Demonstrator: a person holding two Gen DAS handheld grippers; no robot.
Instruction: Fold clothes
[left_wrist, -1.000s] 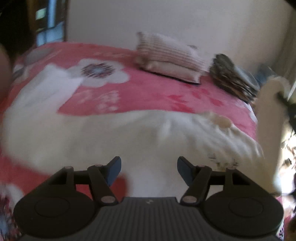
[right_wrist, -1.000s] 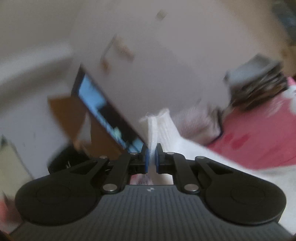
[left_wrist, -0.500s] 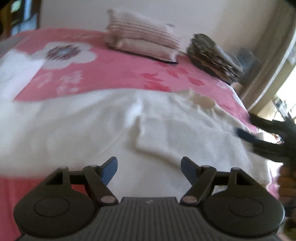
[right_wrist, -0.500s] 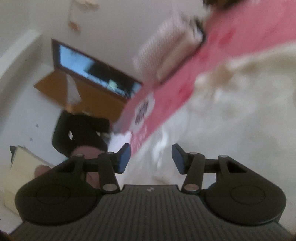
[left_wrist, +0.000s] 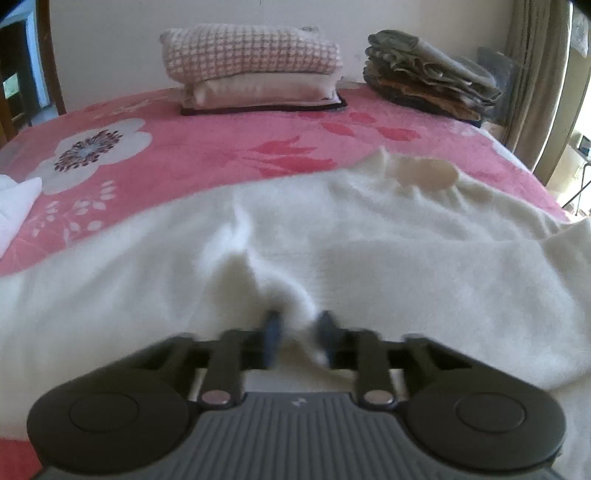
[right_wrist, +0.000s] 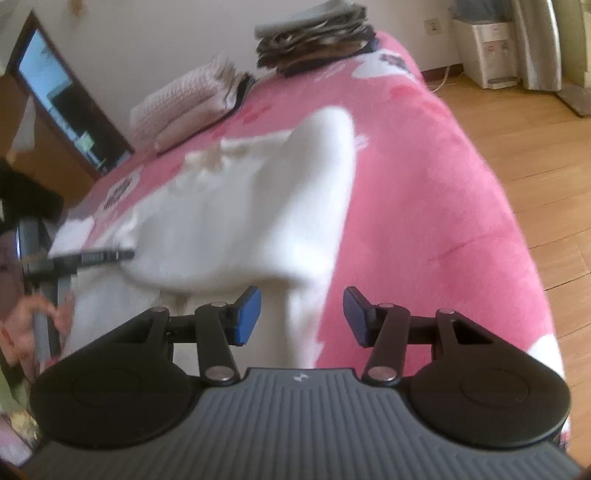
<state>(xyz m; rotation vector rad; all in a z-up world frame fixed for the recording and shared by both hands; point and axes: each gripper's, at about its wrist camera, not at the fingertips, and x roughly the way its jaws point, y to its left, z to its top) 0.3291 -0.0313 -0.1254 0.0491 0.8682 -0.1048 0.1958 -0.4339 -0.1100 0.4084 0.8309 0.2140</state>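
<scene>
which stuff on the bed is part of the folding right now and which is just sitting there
In the job:
- white fleece garment
- left gripper, fingers closing on a bunch of it
- right gripper, fingers apart over its edge

Lying about:
- folded checked pile
- dark folded stack
- pink flowered bedspread

fluffy white garment (left_wrist: 369, 266) spread rumpled across pink bed; one fold bunched

No legible text, label, brand name or number in either view. Only mark: a small pale emblem, no letters, at top centre of each ribbed grey gripper housing (left_wrist: 298, 402) (right_wrist: 300, 377), lower middle of the frame; too small to identify.
</scene>
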